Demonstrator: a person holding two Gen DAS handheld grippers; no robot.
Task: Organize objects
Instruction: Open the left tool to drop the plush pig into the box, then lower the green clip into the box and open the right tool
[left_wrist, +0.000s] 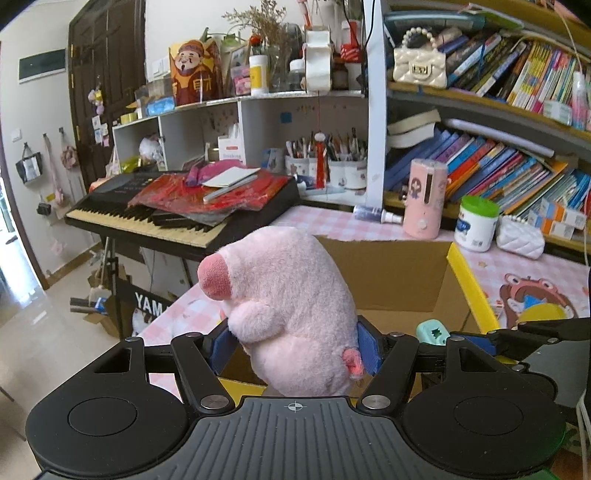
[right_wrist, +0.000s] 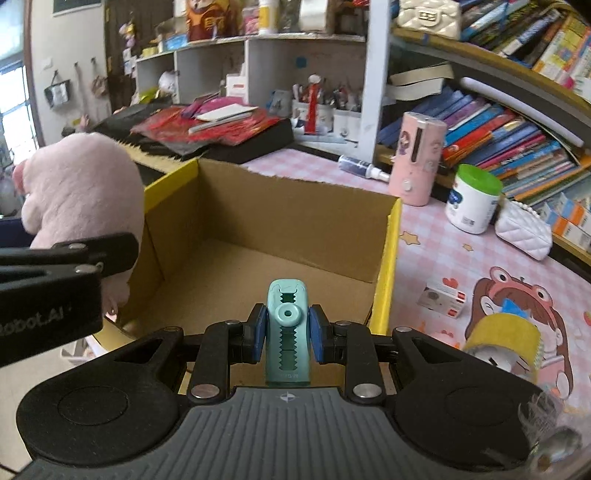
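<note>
The left tool (left_wrist: 295, 347) was clenched on a pink plush pig (left_wrist: 284, 310), its blue pads (left_wrist: 369, 349) pressing into the toy's lower body from both sides. The pig stood upright with its snout turned left, held above the near left part of an open cardboard box (left_wrist: 399, 280). In the right wrist view the same pig (right_wrist: 81, 192) showed at the box's left wall, with the left tool's black frame in front of it.

The right tool (right_wrist: 287, 334) was grasping a small teal clip (right_wrist: 287, 332), pinched between its blue pads (right_wrist: 317, 334) and pointing forward along the fingers. The clip hung over the near edge of the cardboard box (right_wrist: 295, 218), whose brown floor lay bare beneath it.

The box sat on a counter (right_wrist: 436, 251) covered with a pink checked cloth with cartoon prints. To the right of the box on the counter lay a small white carton (right_wrist: 441, 300) and a roll of yellow tape (right_wrist: 502, 341). Further back stood a pink cylinder (right_wrist: 415, 158), a white jar with a green lid (right_wrist: 472, 199) and a white quilted purse (right_wrist: 524, 232), near a shelf of books (right_wrist: 498, 136). Behind the box was a keyboard (left_wrist: 177, 214) piled with red papers.
</note>
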